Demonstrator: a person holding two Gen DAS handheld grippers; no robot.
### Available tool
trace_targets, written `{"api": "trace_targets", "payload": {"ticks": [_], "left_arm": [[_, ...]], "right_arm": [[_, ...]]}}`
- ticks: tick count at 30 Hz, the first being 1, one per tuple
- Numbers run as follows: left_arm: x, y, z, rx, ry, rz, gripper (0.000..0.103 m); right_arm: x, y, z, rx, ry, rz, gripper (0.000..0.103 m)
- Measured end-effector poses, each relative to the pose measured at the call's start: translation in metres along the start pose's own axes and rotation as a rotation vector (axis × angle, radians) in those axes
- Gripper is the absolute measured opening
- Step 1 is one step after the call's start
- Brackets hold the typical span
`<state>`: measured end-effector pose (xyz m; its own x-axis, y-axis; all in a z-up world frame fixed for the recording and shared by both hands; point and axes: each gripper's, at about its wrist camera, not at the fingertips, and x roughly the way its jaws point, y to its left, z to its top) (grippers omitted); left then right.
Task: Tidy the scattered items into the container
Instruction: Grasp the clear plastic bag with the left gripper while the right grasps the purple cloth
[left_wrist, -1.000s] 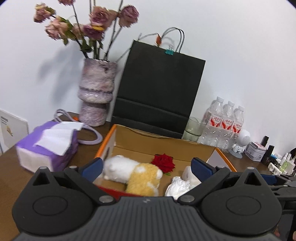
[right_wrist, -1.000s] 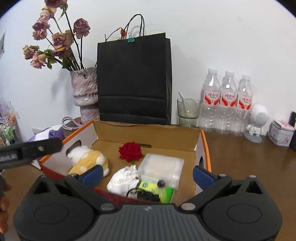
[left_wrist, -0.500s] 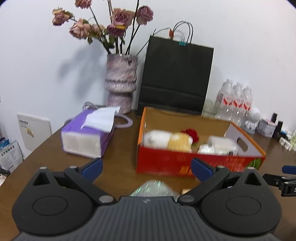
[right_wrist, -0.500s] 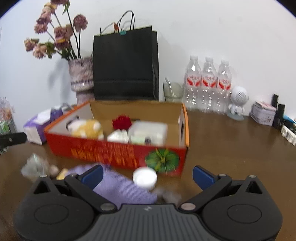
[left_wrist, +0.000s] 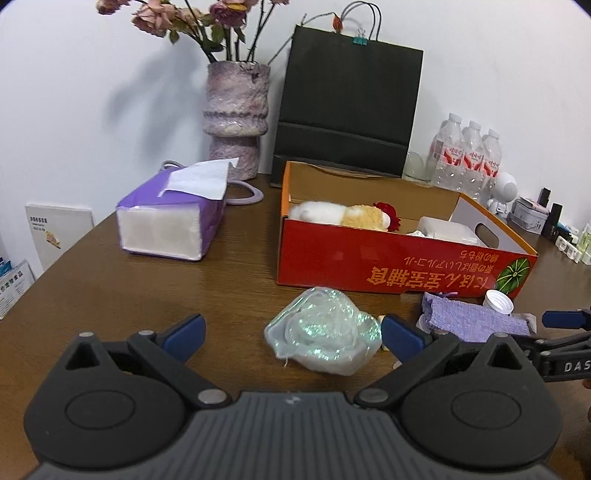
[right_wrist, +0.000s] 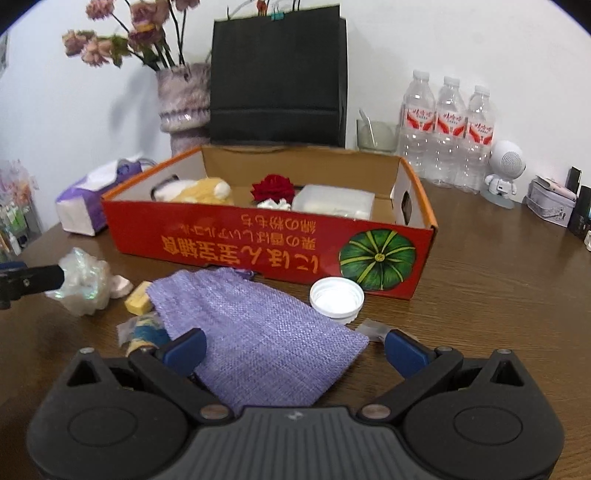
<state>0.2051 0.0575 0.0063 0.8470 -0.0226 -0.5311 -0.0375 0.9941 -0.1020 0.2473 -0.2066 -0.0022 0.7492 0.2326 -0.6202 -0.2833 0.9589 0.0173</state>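
L wrist: left gripper (left_wrist: 291, 334) wide open, empty, lined up on the iridescent wrap wad (left_wrist: 323, 330) lying between its fingers on the table (left_wrist: 110, 295), just in front of the red box's (left_wrist: 369, 258) long front wall. Looks like pick-up step; next: ease fwd, close gently.

R wrist: right gripper (right_wrist: 293, 349) open too, over the purple pouch (right_wrist: 255, 332); white cap (right_wrist: 337, 296), yellow block (right_wrist: 138, 302) nearby, still outside the box.

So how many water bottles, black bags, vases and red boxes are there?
Water bottles: 3
Black bag: 1
Vase: 1
Red box: 1
Total: 6
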Motion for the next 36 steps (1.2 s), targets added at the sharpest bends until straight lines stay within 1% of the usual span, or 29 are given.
{"api": "trace_targets", "payload": {"ticks": [3, 6, 9, 10, 11, 12, 13, 14, 15, 16, 17, 19, 21, 24, 26, 30, 36], "left_arm": [[0.012, -0.004, 0.004, 0.020, 0.019, -0.023, 0.103], [0.024, -0.008, 0.003, 0.036, 0.041, -0.030, 0.103], [0.032, -0.005, -0.002, 0.010, 0.051, -0.049, 0.103], [0.033, -0.004, -0.004, 0.005, 0.058, -0.057, 0.102], [0.035, -0.003, -0.005, 0.006, 0.067, -0.063, 0.096], [0.035, -0.002, -0.005, 0.009, 0.069, -0.067, 0.094], [0.033, -0.002, -0.006, 0.011, 0.065, -0.071, 0.089], [0.032, -0.002, -0.007, 0.014, 0.060, -0.076, 0.081], [0.031, -0.003, -0.008, 0.021, 0.056, -0.082, 0.078], [0.030, -0.004, -0.009, 0.027, 0.053, -0.088, 0.074], [0.029, -0.004, -0.010, 0.033, 0.050, -0.092, 0.068], [0.027, -0.005, -0.011, 0.038, 0.045, -0.097, 0.059], [0.025, -0.004, -0.011, 0.031, 0.037, -0.098, 0.056], [0.020, -0.003, -0.013, 0.020, 0.027, -0.096, 0.055], [0.016, -0.003, -0.015, 0.008, 0.019, -0.093, 0.055], [0.005, -0.004, -0.019, -0.020, 0.005, -0.090, 0.055], [-0.012, -0.008, -0.021, -0.040, -0.016, -0.115, 0.055]], "right_arm": [[0.009, -0.003, 0.001, 0.021, 0.022, 0.001, 0.103], [0.016, -0.006, -0.002, 0.036, 0.043, 0.005, 0.102], [0.019, -0.005, -0.005, 0.026, 0.047, 0.003, 0.097], [0.019, -0.004, -0.006, 0.019, 0.044, 0.000, 0.095], [0.018, -0.003, -0.006, 0.014, 0.039, 0.003, 0.091], [0.017, -0.002, -0.007, 0.010, 0.033, 0.008, 0.089], [0.016, -0.001, -0.007, 0.006, 0.027, 0.011, 0.082], [0.014, 0.000, -0.008, 0.002, 0.021, 0.015, 0.073], [0.012, 0.001, -0.008, -0.003, 0.013, 0.024, 0.066], [0.010, 0.001, -0.008, -0.008, 0.006, 0.030, 0.051], [0.009, 0.002, -0.009, -0.011, 0.001, 0.035, 0.037], [0.005, 0.004, -0.010, -0.018, -0.005, 0.055, 0.019], [0.003, 0.007, -0.011, -0.030, -0.011, 0.059, 0.017], [0.000, 0.011, -0.013, -0.042, -0.021, 0.065, 0.014], [-0.003, 0.011, -0.013, -0.042, -0.035, 0.072, 0.007], [-0.010, 0.012, -0.012, -0.034, -0.062, 0.083, 0.007], [-0.028, 0.005, -0.005, 0.004, -0.130, 0.091, 0.007]]}}
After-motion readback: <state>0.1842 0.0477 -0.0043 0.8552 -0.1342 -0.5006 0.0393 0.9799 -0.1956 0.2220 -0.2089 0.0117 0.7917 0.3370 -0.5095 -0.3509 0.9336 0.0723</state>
